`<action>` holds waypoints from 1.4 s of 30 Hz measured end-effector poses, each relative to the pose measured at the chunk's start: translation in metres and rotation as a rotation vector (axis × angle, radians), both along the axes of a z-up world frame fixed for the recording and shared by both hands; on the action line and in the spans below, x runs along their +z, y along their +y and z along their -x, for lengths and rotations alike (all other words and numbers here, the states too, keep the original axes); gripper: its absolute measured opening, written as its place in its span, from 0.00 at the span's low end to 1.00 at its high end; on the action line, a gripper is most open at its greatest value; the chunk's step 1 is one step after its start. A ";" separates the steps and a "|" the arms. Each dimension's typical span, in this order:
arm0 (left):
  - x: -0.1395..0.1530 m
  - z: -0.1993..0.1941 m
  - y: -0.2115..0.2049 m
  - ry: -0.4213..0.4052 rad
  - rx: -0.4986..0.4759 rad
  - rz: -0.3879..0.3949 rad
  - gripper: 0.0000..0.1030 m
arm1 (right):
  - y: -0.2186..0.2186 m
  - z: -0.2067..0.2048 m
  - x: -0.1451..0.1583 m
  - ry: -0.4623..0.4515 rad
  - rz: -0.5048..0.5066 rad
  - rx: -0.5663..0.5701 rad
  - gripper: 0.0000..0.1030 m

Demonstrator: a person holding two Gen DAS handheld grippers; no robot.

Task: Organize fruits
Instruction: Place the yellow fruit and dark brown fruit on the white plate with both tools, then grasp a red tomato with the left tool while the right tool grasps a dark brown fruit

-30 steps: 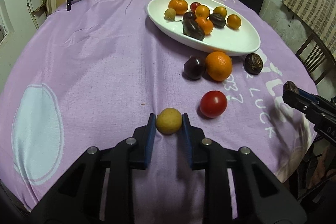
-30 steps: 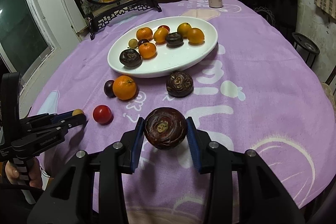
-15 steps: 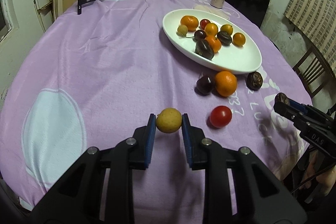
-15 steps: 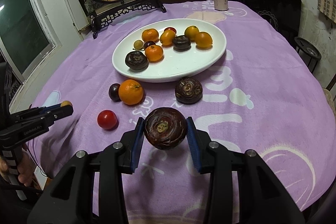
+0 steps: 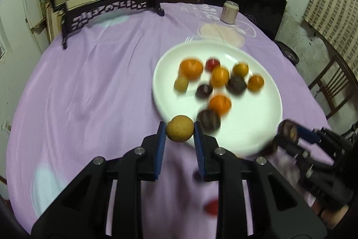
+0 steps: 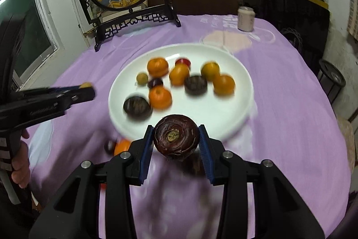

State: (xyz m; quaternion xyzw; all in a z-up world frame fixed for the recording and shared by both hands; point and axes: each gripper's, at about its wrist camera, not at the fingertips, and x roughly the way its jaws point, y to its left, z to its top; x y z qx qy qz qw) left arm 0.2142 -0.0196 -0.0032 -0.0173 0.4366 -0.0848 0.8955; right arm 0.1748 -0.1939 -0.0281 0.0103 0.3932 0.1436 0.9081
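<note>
- Carrying 2 fruits toward the white plate [image 5: 264, 91], judging by the aim of both grippers.
- The left gripper [image 5: 180, 133] is clamped on a small yellow fruit [image 5: 180, 132], held clear above the plate's near rim.
- The right gripper [image 6: 176, 138] pinches a dark wrinkled fruit [image 6: 176, 137] likewise, poised for release among the plated fruit.
- An orange [image 6: 122, 146] lies on the purple cloth [image 6: 290, 104], unsorted.

You see a lilac tablecloth [image 6: 279, 86] with white motifs, a white plate [image 6: 223, 118] of orange, dark-brown and red fruit.
</note>
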 end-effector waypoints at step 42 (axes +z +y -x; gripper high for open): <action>-0.034 0.097 0.024 0.015 0.046 0.010 0.65 | -0.021 0.060 -0.004 0.005 -0.009 -0.080 0.63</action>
